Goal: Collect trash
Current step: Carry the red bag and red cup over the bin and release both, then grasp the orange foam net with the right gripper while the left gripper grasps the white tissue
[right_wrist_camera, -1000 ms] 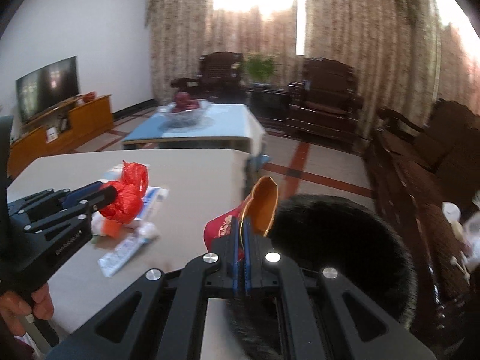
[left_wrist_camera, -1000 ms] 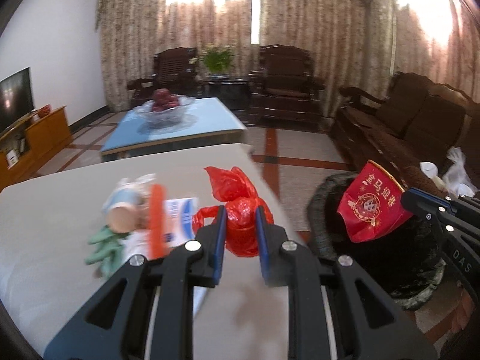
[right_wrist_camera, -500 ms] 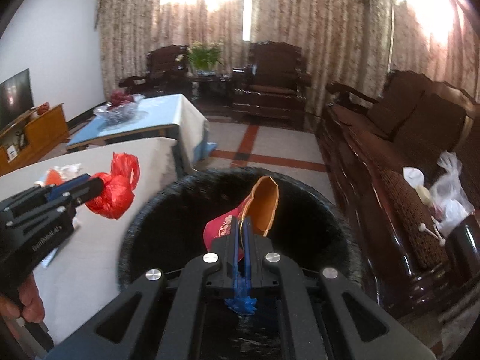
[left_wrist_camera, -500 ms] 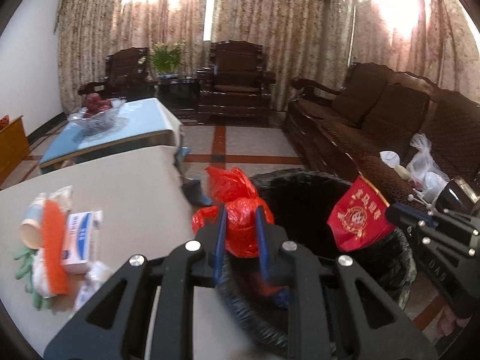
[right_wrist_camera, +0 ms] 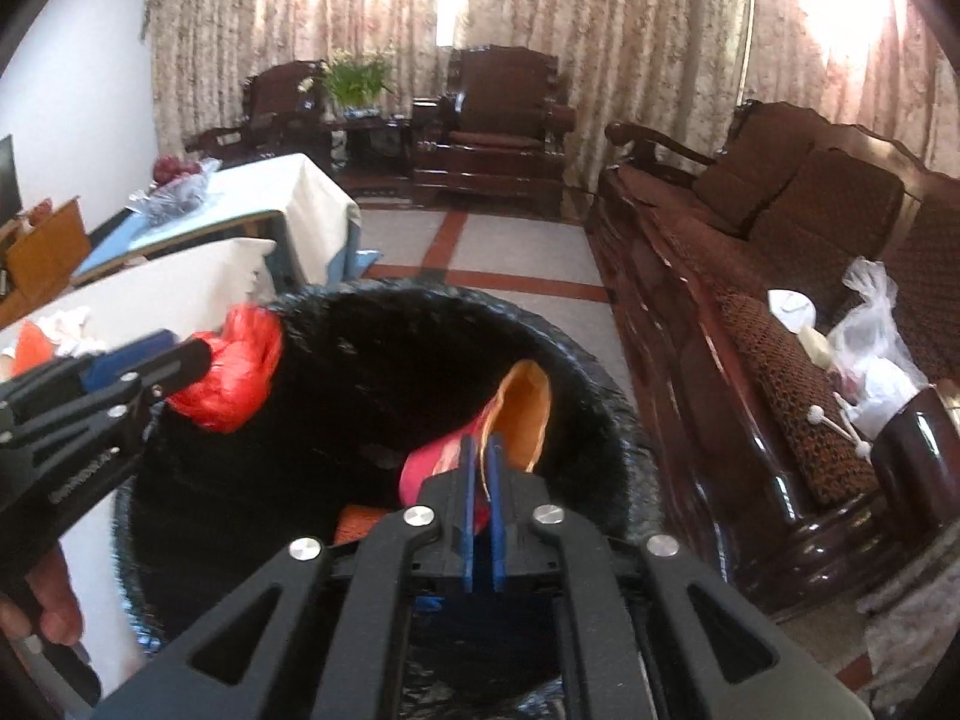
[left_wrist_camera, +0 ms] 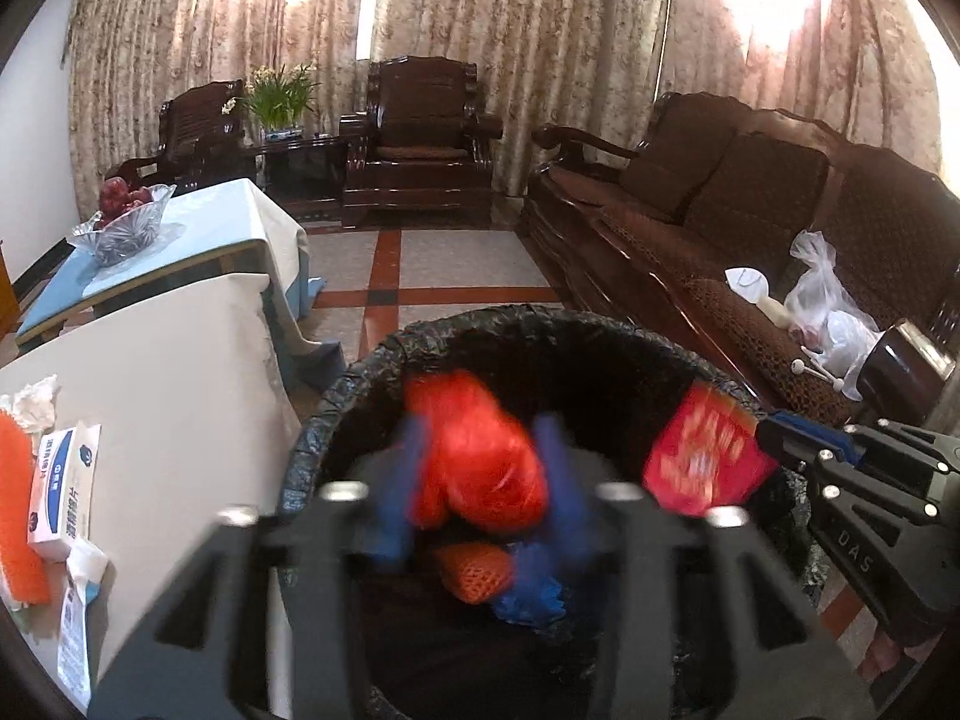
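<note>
Bin (left_wrist_camera: 336, 414) black; bag (left_wrist_camera: 480, 456) red; packet (right_wrist_camera: 522, 402) red, orange inside; sofa (left_wrist_camera: 750, 228) dark brown; curtains (left_wrist_camera: 540, 48) beige floral.

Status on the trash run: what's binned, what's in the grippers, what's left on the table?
Binned: an orange net piece and something blue lie inside the black bin.
In hand: the left gripper holds the red plastic bag over the bin; the right gripper pinches the red packet above the opening.
Left: a white-and-blue box, an orange strip and crumpled paper sit on the table.
</note>
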Demonstrator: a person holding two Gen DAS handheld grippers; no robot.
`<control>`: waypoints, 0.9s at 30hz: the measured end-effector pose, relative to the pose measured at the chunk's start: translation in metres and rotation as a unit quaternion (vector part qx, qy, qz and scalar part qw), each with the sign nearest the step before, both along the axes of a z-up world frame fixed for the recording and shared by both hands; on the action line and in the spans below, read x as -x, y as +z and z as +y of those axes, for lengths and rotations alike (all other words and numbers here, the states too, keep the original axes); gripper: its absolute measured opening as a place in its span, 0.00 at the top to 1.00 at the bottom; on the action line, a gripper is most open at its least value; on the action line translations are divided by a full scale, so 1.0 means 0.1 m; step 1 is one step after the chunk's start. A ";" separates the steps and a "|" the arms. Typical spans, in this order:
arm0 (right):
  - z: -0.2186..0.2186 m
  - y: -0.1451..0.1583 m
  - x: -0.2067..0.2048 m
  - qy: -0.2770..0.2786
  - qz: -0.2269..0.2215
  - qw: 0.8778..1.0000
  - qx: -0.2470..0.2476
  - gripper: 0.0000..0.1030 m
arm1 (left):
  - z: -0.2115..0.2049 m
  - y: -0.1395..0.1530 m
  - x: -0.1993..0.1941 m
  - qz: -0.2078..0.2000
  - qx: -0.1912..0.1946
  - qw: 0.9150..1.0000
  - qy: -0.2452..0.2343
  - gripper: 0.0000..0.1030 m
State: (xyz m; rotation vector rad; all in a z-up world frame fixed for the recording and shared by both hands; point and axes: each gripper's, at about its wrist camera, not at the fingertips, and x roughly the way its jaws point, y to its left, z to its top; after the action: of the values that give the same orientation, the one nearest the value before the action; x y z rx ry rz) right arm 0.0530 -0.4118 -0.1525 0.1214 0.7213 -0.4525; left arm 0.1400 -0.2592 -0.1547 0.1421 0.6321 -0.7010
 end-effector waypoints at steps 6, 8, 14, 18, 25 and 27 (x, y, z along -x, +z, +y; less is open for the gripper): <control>0.04 -0.01 0.03 -0.014 -0.009 1.000 -0.005 0.20 | 0.30 0.08 0.00 -0.021 0.001 1.000 0.017 0.23; 0.11 0.02 0.01 -0.020 -0.019 1.000 -0.004 0.10 | 0.53 0.14 -0.01 -0.034 -0.003 0.999 0.034 0.19; 0.54 0.12 -0.20 0.011 -0.036 0.999 -0.023 0.06 | 1.26 0.30 -0.07 -0.045 -0.018 0.994 0.097 0.13; 0.93 0.19 -0.39 0.046 -0.045 0.997 -0.032 0.06 | 1.77 0.38 -0.09 -0.049 -0.026 0.988 0.147 0.12; 1.66 0.30 -0.68 0.111 -0.063 0.991 -0.043 0.06 | 2.58 0.50 -0.10 -0.052 -0.030 0.972 0.225 0.12; 1.84 0.32 -0.74 0.124 -0.067 0.989 -0.045 0.06 | 2.76 0.52 -0.09 -0.054 -0.032 0.969 0.241 0.12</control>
State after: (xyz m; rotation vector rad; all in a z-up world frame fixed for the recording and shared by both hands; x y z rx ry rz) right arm 0.1273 -0.2277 -0.1205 0.1437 0.6149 -0.1726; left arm 0.1491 0.0169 -0.1029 0.0801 0.5549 -0.2020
